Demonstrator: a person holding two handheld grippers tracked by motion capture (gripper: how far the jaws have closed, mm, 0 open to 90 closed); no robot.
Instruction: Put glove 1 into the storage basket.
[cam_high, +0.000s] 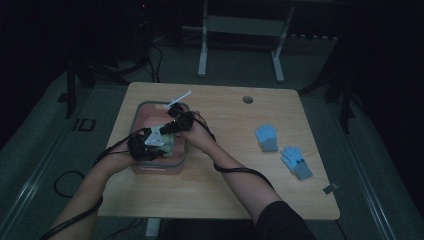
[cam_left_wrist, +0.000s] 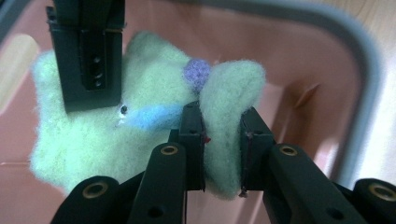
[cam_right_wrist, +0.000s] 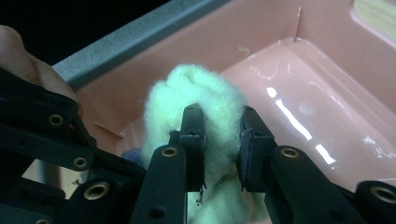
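Closest to us, our left gripper (cam_left_wrist: 222, 140) has its jaws clenched on a fold of a pale green fuzzy felt toy (cam_left_wrist: 140, 126), which carries a small purple knitted dot (cam_left_wrist: 196, 72) and a light blue patch (cam_left_wrist: 152, 116). Our right gripper (cam_right_wrist: 222, 144) likewise pinches a bunched part of the same toy between its jaws, and in the left gripper view it comes down from the top, onto the toy's far side. We hold the toy just over the floor of a pink plastic bin with a grey rim (cam_high: 142, 167); whether the toy touches that floor we cannot tell. In the high view both grippers meet above the bin, the left one (cam_high: 150, 140) nearer the bin's near edge, the right one (cam_high: 175, 117) toward its far edge. A thin white strip (cam_high: 180, 97) pokes out beyond the bin's far rim. Well to the right of the bin, two light blue knitted gloves (cam_high: 267, 137) lie apart on the wooden tabletop (cam_high: 225, 185).
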